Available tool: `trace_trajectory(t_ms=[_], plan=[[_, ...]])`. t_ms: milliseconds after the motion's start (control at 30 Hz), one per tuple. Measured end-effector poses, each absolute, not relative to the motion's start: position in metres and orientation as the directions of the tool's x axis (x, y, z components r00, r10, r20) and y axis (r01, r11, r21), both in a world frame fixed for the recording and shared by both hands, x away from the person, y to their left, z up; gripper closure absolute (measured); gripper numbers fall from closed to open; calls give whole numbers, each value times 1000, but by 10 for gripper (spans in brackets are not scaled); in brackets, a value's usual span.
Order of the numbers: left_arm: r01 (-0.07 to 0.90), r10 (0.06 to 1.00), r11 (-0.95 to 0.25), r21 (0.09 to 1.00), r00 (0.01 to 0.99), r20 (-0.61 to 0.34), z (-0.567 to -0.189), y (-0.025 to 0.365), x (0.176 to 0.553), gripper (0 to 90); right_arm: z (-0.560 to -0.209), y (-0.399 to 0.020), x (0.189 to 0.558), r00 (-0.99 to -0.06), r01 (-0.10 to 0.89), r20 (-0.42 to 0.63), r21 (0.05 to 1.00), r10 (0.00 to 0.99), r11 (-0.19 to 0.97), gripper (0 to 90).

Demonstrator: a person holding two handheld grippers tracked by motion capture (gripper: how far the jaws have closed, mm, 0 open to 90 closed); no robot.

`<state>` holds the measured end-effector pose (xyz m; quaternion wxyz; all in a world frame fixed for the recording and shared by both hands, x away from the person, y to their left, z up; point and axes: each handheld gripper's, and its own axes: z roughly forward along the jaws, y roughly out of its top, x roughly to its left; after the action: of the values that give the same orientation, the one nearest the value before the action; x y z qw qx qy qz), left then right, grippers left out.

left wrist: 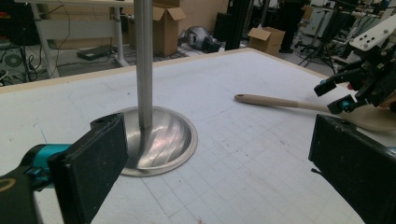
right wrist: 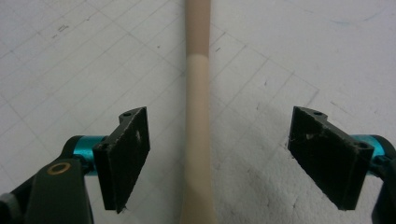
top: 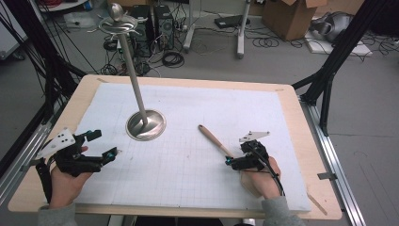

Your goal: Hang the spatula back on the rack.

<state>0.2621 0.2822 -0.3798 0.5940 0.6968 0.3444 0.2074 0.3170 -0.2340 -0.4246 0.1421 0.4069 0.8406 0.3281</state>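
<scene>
A wooden spoon [top: 215,141] lies on the white gridded mat, handle pointing to the far left. Its shaft [right wrist: 198,116] runs between the jaws of my right gripper [right wrist: 219,154], which stands open around it without touching. In the high view my right gripper [top: 235,161] sits over the spoon's near end. A steel stand has a round base [top: 146,125], a tall pole [top: 133,75] and a top dish with hooks [top: 117,22]. My left gripper [top: 104,145] is open at the left of the mat, empty, facing the stand's base [left wrist: 159,144] and the spoon [left wrist: 275,101].
The mat [top: 197,117] covers a wooden table [top: 306,141]. Behind the table are cables, computer towers [top: 153,26] and a cardboard box [top: 291,16] on the floor. Black frame legs [top: 339,52] stand at the right and left.
</scene>
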Motion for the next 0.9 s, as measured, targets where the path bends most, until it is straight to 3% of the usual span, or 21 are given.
trace_trajectory(t_ms=[900], plan=[[237,728,-57,970,675,-123,-381,282,256,52,-429,-227,317,-658,600,3,607,753,522,499]])
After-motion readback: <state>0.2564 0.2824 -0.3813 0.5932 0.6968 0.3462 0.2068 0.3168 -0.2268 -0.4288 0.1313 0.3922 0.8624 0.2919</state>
